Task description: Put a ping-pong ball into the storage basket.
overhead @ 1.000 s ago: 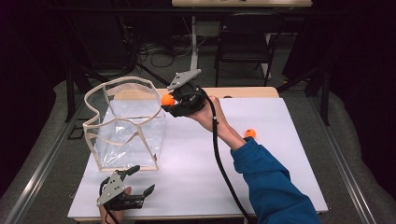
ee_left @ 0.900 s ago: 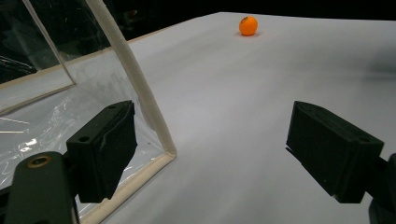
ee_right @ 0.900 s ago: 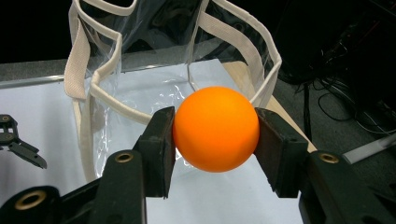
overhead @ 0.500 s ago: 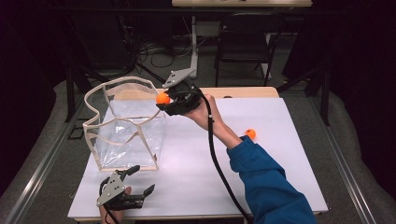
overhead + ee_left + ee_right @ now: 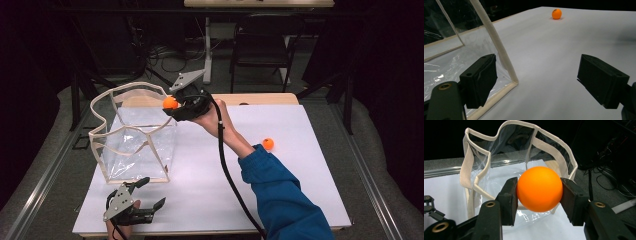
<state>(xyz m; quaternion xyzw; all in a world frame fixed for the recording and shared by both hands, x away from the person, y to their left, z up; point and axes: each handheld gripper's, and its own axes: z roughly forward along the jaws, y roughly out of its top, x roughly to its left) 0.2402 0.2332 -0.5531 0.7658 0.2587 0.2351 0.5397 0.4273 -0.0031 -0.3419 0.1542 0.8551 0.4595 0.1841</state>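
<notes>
Round orange ball (image 5: 539, 188) clamped between both pads of the right gripper (image 5: 176, 106), held at the top rim of the clear plastic bag with cream fabric trim (image 5: 131, 142) (bag upright on white table (image 5: 280, 175)). Left gripper (image 5: 142, 196) rests near the table's front edge, jaws wide apart, holding nothing. Second orange ball (image 5: 268, 143) lies on table, well apart.

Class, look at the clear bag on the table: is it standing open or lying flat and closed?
Standing open. The clear bag is upright, its cream-trimmed rim spread wide, and the right tongs hold an orange ball above the mouth.
</notes>
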